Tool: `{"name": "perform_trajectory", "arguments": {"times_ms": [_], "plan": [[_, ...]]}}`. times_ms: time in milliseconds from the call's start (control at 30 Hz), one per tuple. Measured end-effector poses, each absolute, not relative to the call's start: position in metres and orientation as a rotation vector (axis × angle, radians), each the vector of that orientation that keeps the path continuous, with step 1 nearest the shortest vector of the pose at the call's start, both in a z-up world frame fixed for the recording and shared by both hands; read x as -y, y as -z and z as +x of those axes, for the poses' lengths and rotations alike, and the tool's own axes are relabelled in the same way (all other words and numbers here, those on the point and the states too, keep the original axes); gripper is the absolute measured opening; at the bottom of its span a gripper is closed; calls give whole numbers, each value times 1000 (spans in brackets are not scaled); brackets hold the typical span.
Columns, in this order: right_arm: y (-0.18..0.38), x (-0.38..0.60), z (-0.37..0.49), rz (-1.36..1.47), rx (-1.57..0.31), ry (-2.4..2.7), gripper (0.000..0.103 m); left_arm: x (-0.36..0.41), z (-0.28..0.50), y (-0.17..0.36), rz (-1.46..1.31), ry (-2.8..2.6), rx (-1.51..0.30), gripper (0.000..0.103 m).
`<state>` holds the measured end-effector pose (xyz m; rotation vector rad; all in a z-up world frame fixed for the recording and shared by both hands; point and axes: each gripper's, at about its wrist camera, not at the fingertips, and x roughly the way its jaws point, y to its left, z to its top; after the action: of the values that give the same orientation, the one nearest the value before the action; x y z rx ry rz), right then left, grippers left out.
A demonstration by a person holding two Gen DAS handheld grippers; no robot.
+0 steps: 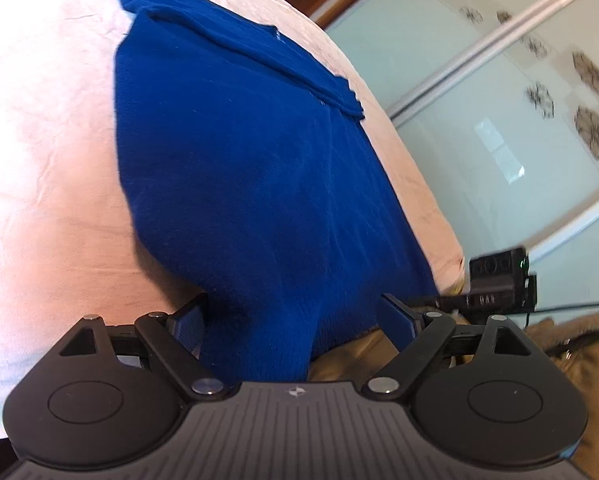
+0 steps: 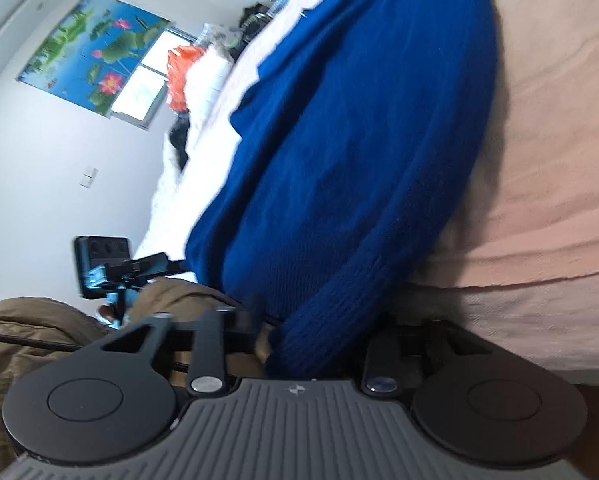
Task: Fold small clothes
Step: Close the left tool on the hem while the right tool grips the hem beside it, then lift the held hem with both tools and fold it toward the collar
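A dark blue knit sweater (image 1: 239, 152) lies spread on a pink bed sheet (image 1: 47, 160), its ribbed hem hanging over the near edge. My left gripper (image 1: 295, 316) is open wide, and a fold of the hem hangs loosely between its fingers (image 1: 191, 320). In the right wrist view the sweater (image 2: 359, 140) runs away from me. My right gripper (image 2: 311, 320) has its jaws drawn close around the bunched ribbed hem (image 2: 331, 308). One of its fingers is hidden behind the cloth, and the view is blurred.
Brown fabric (image 1: 559, 352) lies below the bed edge beside both grippers. A sliding wardrobe door (image 1: 479, 128) stands to one side. A pile of clothes (image 2: 259, 20) and an orange item (image 2: 183, 72) sit at the bed's far end, below a window and a flower poster.
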<state>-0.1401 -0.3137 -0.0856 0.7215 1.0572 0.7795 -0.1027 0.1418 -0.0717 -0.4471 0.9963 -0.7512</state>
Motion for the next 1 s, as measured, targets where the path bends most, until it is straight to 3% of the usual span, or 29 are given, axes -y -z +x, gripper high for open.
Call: {"name": "perform_trajectory", "arguments": {"times_ms": [33,67,133,167,567,833,1000], "plan": [[87,314,-141,724,-1064,-773,16,-142,-106,70,-429,751,-1005,64],[88,314,-141,726,-1066,-767,13,-139,-105,72,-422,760,-1038,32],[85,314,-142,710,-1060,-763,11,-134,-103,75,-416,764,-1091,15],[82,313,-143,695,-1054,-763,11,-129,-104,77,-390,749,-1099,12],[31,312,-137,596,-928,-803,11,-118,-105,10,-303,757,-879,10],[8,319,-118,571,-844,-784,11,-111,-85,-11,-346,658,-807,10],[1,319,-99,589,-789,-751,11,-90,-68,-29,-233,503,-761,10]]}}
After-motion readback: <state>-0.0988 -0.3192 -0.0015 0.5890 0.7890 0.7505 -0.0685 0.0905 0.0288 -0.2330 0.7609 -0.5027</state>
